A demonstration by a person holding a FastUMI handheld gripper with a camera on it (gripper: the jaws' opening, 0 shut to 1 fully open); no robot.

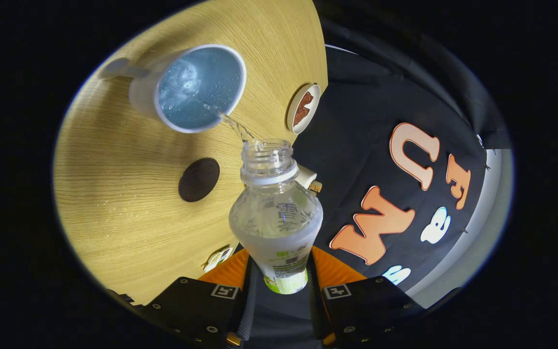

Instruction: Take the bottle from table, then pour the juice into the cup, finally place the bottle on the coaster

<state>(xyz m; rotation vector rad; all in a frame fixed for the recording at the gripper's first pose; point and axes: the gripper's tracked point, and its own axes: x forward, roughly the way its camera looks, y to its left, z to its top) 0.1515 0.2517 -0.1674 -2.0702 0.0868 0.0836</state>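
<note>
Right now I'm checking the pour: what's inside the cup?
The cup holds clear liquid with bubbles, and a thin stream runs in from the bottle gripped in the gripper. The liquid hides the cup's bottom.

Bright even light on the wooden table (114,194), glare off the clear bottle (276,218), cup (196,87) cast soft shadow, strong fisheye bending toward edges, upper right dim

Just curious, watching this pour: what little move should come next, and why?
Probably hold the tilt a little longer. The jaws clamp the bottle, a thin stream runs from its mouth into the white cup, and liquid remains inside. The dark coaster on the table awaits it afterwards.
</note>
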